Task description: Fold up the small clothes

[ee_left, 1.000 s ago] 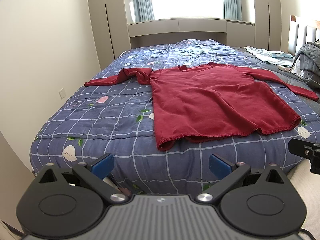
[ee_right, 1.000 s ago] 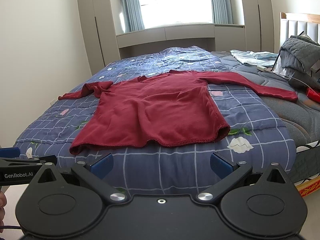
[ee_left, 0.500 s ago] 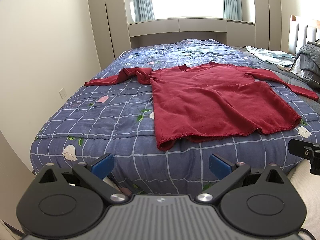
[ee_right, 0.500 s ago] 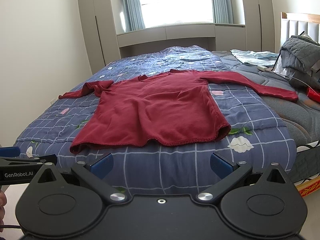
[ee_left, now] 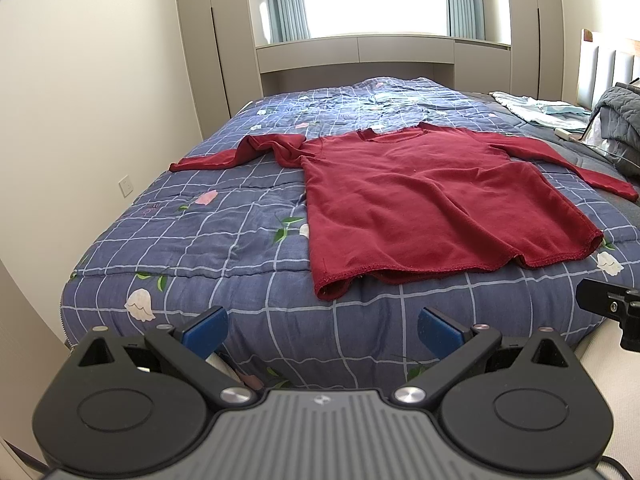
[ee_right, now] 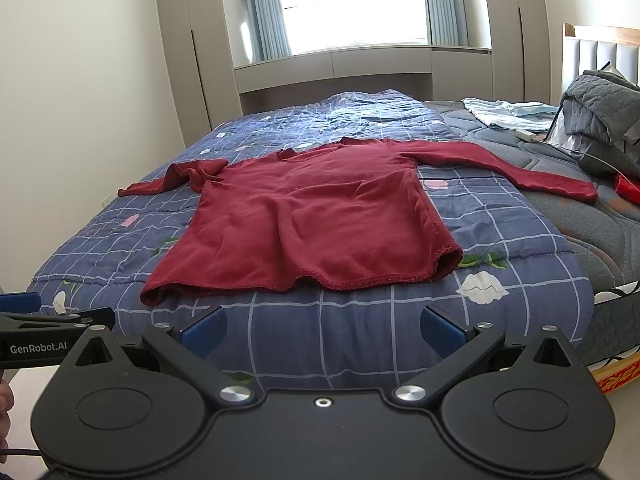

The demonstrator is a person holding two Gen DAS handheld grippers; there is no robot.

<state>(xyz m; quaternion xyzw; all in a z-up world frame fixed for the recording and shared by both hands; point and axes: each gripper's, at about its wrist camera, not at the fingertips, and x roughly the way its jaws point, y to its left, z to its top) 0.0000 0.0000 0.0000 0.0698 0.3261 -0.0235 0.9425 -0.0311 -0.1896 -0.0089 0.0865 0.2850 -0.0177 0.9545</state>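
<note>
Shirt (ee_left: 432, 204): red, long-sleeved, spread flat on the bed (ee_left: 224, 216), ahead of both tools and apart from them.
Left tool (ee_left: 322, 326): jaws wide, empty.
Right tool (ee_right: 322, 326): jaws wide, empty.
Handling: looks soft, light and limp; it will likely sag and drag when lifted.
Hold: probably the hem corners (ee_right: 446, 262), or a cuff (ee_right: 580, 194) to fold a sleeve in.

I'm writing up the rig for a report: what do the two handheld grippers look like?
Both share one build: black linkage arms with silver pivot screws, round black side housings and blue finger pads. The left gripper has a ribbed grey body; the right gripper has a smooth black one. White "GenRobot.AI" lettering shows on the left gripper's side in the right wrist view. A thin black cable trails at the frame's lower left.
</note>
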